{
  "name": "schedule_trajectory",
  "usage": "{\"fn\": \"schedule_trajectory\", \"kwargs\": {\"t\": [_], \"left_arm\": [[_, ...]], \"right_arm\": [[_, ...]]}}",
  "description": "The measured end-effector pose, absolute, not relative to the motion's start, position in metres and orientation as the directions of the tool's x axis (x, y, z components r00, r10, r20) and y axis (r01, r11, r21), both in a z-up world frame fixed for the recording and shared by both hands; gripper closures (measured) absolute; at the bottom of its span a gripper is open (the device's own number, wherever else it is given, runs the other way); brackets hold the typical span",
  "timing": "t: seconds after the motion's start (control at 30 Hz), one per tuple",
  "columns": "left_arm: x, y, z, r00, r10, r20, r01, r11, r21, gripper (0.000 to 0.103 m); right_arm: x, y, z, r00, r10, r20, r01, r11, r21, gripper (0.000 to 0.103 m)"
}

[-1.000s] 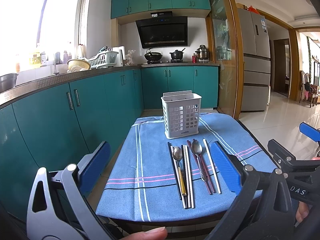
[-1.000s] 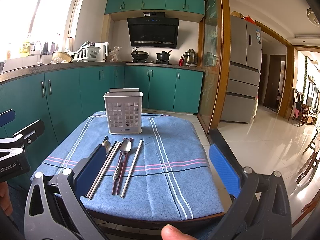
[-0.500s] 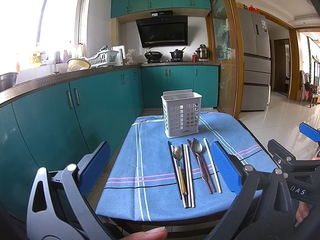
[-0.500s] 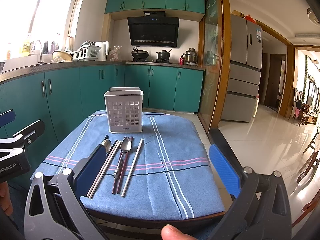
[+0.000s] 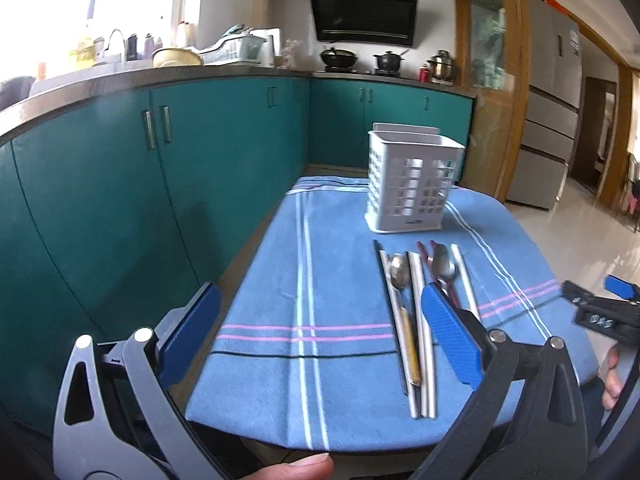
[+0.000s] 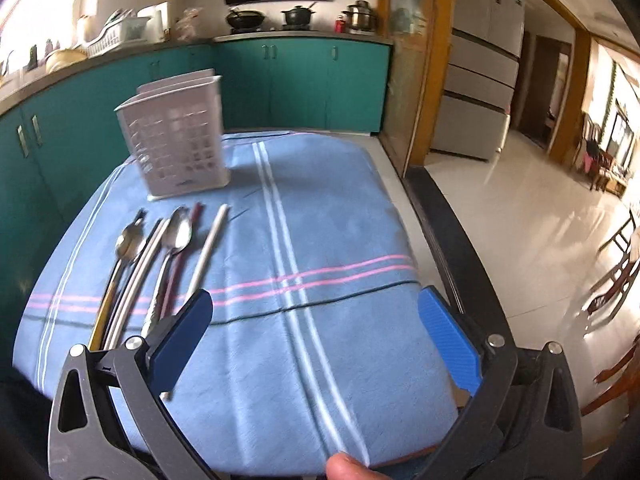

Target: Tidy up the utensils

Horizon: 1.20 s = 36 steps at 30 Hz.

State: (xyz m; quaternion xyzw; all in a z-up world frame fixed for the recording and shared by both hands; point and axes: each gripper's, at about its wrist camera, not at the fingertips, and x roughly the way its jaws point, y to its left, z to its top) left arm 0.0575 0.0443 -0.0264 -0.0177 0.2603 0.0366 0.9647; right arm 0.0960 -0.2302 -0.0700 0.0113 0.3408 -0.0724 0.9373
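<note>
A kitchen with teal cabinets [image 5: 100, 184] is seen around a small worktop [image 5: 340, 420] draped in a blue striped cloth [image 6: 320, 220]. Nearest the cameras, the left claw [image 5: 320, 336] is held released above the cloth's near left part, its blue pads wide apart and nothing between them; its right pad stands just in front of the utensil handles. The right claw [image 6: 316, 340] is likewise spread and empty, held over the bare cloth to the right of the utensils. Beyond the claws, the utensils are laid side by side, lengthwise, touching or nearly so: a wooden-handled spoon [image 5: 402, 300] among pale chopsticks [image 5: 420, 320], then a second spoon [image 6: 172, 256] lying over dark red chopsticks [image 6: 188, 236], and one white chopstick [image 6: 208, 248] slightly apart at the right. Farther back, an upright white slotted holder [image 5: 408, 184] is seen near the far edge, apparently empty, so nothing is judged to be sorted yet. The crowding is judged the main risk: a claw closed on one piece could catch its neighbour or nudge the row askew. Thin chopsticks lying flat on soft cloth could slip from the pads or drag the fabric. The light holder could be tipped if a utensil is pushed against its rim.
</note>
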Motion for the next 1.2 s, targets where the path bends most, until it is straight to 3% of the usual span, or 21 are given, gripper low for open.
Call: {"fn": "schedule_trajectory", "kwargs": {"t": [0.2,0.4,0.47,0.53,0.6,0.7,0.83,1.03,1.2], "left_arm": [[0.072,0.042,-0.030,0.877,0.057,-0.477,-0.062,0.998,0.005,0.004],[0.115,0.022,-0.050,0.830,-0.008,-0.558,0.044,0.998,0.052,0.004],[0.132,0.014,-0.058,0.802,-0.053,-0.595,0.104,0.993,0.052,0.008],[0.152,0.009,-0.066,0.771,-0.090,-0.631,0.154,0.987,0.047,0.018],[0.176,0.004,-0.075,0.737,-0.122,-0.664,0.203,0.978,0.046,0.033],[0.209,-0.001,-0.086,0.694,-0.163,-0.701,0.271,0.962,0.044,0.046],[0.244,-0.007,-0.098,0.626,-0.224,-0.748,0.361,0.932,0.023,0.048],[0.276,-0.013,-0.118,0.497,-0.334,-0.801,0.498,0.866,-0.052,0.048],[0.295,-0.010,-0.133,0.427,-0.395,-0.813,0.527,0.840,-0.131,0.072]], "right_arm": [[0.088,-0.227,-0.055,0.825,-0.090,-0.558,0.112,0.994,0.006,0.003],[0.136,-0.200,-0.075,0.727,0.062,-0.684,-0.048,0.998,0.040,0.006],[0.150,-0.194,-0.083,0.693,0.092,-0.715,-0.077,0.996,0.052,0.026],[0.165,-0.192,-0.087,0.661,0.156,-0.734,-0.120,0.988,0.101,0.056],[0.184,-0.187,-0.089,0.636,0.193,-0.747,-0.162,0.980,0.115,0.068],[0.212,-0.178,-0.091,0.566,0.291,-0.771,-0.272,0.949,0.159,0.069],[0.249,-0.167,-0.101,0.491,0.356,-0.795,-0.385,0.907,0.169,0.069],[0.290,-0.171,-0.118,0.376,0.506,-0.776,-0.477,0.824,0.306,0.068],[0.307,-0.175,-0.125,0.286,0.601,-0.747,-0.520,0.752,0.406,0.068]]}}
